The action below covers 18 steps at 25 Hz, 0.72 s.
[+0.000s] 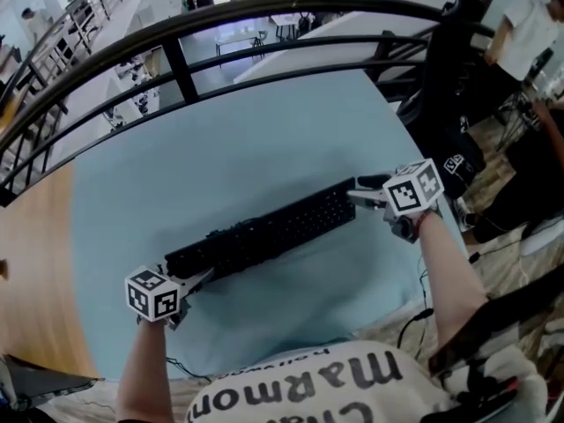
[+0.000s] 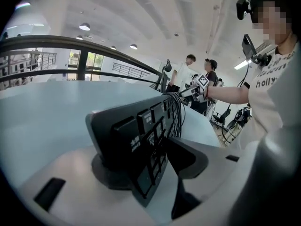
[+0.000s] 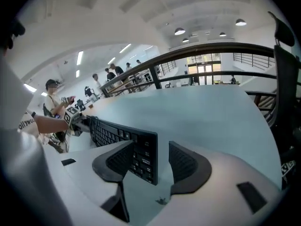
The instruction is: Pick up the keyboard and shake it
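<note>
A black keyboard (image 1: 264, 232) lies slantwise on the light-blue table (image 1: 247, 139). My left gripper (image 1: 198, 280) is at its near-left end, and in the left gripper view the left gripper (image 2: 150, 166) has both pads pressed on that end of the keyboard (image 2: 141, 140). At the far-right end is my right gripper (image 1: 366, 192). Seen from the right gripper view, the right gripper (image 3: 150, 161) straddles the keyboard's end (image 3: 141, 157): one pad lies along the key side, while a gap shows between the other pad and the keyboard's back.
A black curved railing (image 1: 264, 25) runs along the table's far side. A wooden surface (image 1: 35, 263) borders the table on the left. Dark equipment and cables (image 1: 458, 139) stand off the right edge. Several people (image 2: 188, 74) stand in the background.
</note>
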Motion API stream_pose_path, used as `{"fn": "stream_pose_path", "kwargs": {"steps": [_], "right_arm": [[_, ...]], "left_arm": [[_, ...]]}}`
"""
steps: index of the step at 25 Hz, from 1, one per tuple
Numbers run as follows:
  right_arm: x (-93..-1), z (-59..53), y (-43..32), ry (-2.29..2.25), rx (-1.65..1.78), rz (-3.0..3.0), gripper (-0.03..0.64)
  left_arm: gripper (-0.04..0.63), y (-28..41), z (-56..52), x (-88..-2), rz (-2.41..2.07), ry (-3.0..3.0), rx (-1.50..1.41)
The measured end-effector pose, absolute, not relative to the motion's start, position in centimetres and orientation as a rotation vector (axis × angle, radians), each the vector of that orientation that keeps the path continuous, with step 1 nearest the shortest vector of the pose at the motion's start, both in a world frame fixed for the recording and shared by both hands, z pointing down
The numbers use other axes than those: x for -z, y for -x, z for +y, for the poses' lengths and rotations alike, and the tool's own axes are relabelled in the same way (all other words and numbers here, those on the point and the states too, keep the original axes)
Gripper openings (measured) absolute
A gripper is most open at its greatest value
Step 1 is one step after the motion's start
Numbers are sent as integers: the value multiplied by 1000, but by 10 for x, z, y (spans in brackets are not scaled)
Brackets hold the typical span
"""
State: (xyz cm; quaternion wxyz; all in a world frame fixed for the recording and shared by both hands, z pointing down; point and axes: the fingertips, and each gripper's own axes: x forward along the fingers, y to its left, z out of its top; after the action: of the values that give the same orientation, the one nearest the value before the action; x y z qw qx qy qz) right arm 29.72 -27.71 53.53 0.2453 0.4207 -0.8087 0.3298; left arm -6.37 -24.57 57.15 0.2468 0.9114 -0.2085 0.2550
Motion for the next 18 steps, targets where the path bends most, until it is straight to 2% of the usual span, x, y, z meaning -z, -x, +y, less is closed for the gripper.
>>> {"fn": "stream_pose_path", "kwargs": {"steps": [7,9,11,18], "right_arm": [[-547,-277,-294,-1132,-811,-2118,245],[-546,-278,-293,-1141,-831,-2117,225],[-548,-278,-290,-1148,-869,-2114,167],[-551,-281,-289,-1181,-903,-2096,160]], "left_arm": [[230,63,-251,-573,-553,-2471,-719],[232,64,-251,-574,-553,-2469,-720],[235,64,-252,-575,-554,-2466,-719],[248,64,-255,-578,-560,-2458,-731]]}}
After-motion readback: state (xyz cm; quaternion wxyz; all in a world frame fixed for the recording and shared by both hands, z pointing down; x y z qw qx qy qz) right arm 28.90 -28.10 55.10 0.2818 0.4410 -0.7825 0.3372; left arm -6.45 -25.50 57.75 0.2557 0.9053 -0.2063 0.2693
